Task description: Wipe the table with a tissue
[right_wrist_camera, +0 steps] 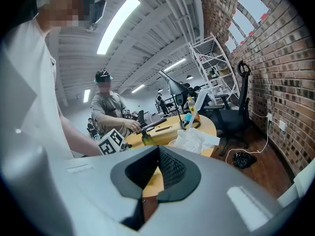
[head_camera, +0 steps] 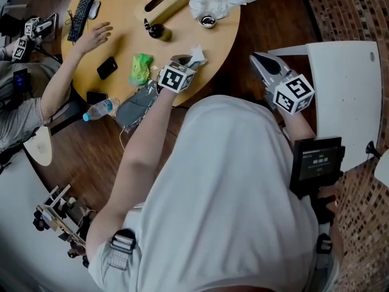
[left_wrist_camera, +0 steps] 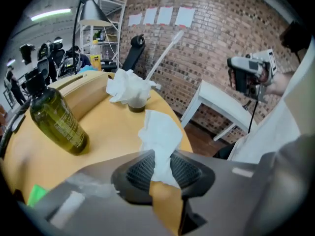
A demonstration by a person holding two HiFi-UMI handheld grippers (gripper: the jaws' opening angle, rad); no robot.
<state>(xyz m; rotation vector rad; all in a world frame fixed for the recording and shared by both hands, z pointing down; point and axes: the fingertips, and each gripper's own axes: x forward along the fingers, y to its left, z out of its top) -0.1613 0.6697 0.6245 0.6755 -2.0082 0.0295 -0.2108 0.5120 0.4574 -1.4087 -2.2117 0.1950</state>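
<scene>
My left gripper (head_camera: 186, 61) hovers over the near edge of the round wooden table (head_camera: 182, 23), shut on a white tissue (head_camera: 197, 55). In the left gripper view the tissue (left_wrist_camera: 158, 132) is pinched between the dark ribbed pads and stands up crumpled above the gripper (left_wrist_camera: 160, 162). My right gripper (head_camera: 257, 58) is off the table's right edge, over the floor, with its tips together and nothing between them. In the right gripper view it (right_wrist_camera: 158, 149) points level toward the table.
On the table lie a wooden tissue box (head_camera: 163, 2), a heap of crumpled tissues (head_camera: 213, 2), a small cup (head_camera: 208, 21), an olive bottle (head_camera: 159, 31), a green wrapper (head_camera: 140, 67) and a phone (head_camera: 107, 67). Another person's hand (head_camera: 94, 36) rests at the left. A white table (head_camera: 346, 90) stands to the right.
</scene>
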